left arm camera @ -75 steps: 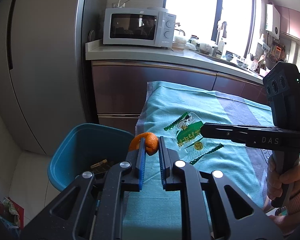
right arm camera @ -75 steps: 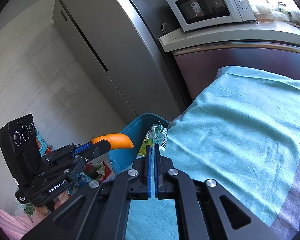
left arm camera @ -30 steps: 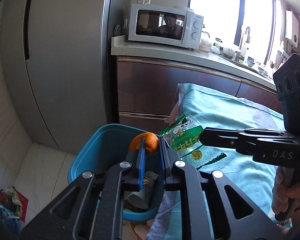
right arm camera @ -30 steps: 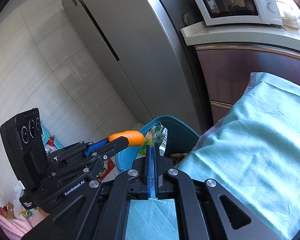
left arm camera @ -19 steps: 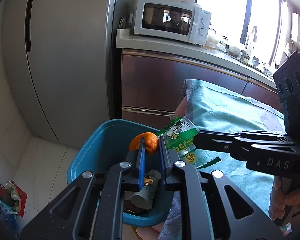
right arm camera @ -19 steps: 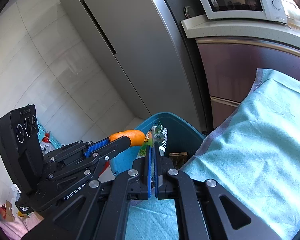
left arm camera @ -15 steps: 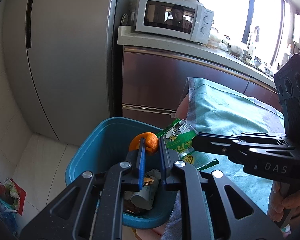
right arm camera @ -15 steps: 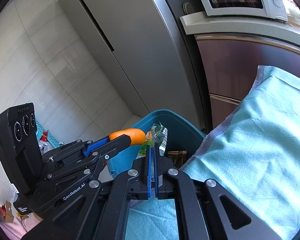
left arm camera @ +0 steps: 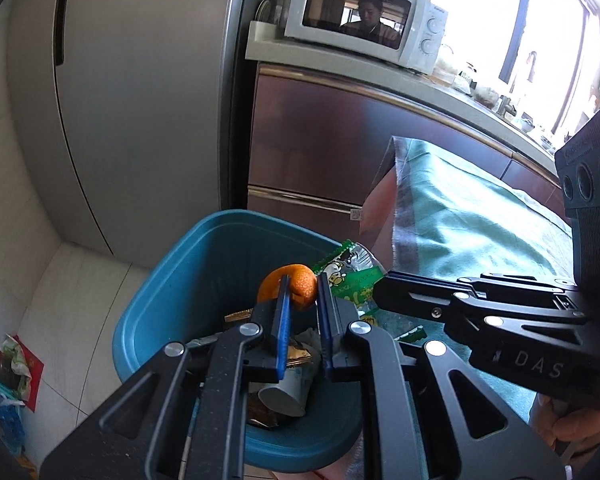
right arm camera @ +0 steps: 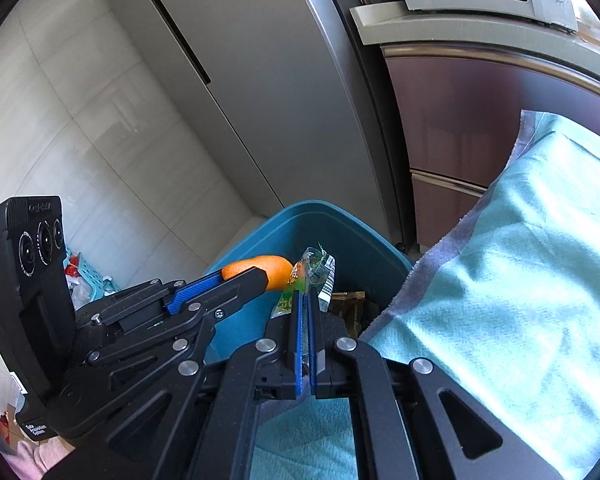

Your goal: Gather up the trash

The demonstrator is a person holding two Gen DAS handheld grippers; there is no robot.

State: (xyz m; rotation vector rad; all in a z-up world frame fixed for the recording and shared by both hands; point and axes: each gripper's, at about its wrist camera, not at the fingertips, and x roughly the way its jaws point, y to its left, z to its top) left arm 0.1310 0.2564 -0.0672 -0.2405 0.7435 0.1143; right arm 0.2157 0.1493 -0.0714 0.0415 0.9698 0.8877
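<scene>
Kitchen bin (left arm camera: pixel 172 292) below orange peel (left arm camera: pixel 300 286) in left hand-held gripper (left arm camera: pixel 302 292)

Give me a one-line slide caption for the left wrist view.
Left gripper holds orange peel over the blue bin; right gripper brings a green wrapper alongside.

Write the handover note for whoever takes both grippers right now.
Left gripper: shut on the orange peel, held above the blue bin.
Right gripper: shut on the green snack wrapper, also above the bin's opening.
Bin: on the floor beside the teal cloth, already holding a paper cup and other scraps.
Done: both pieces picked up and carried over the bin.
Left: open both grippers to drop them in.
</scene>
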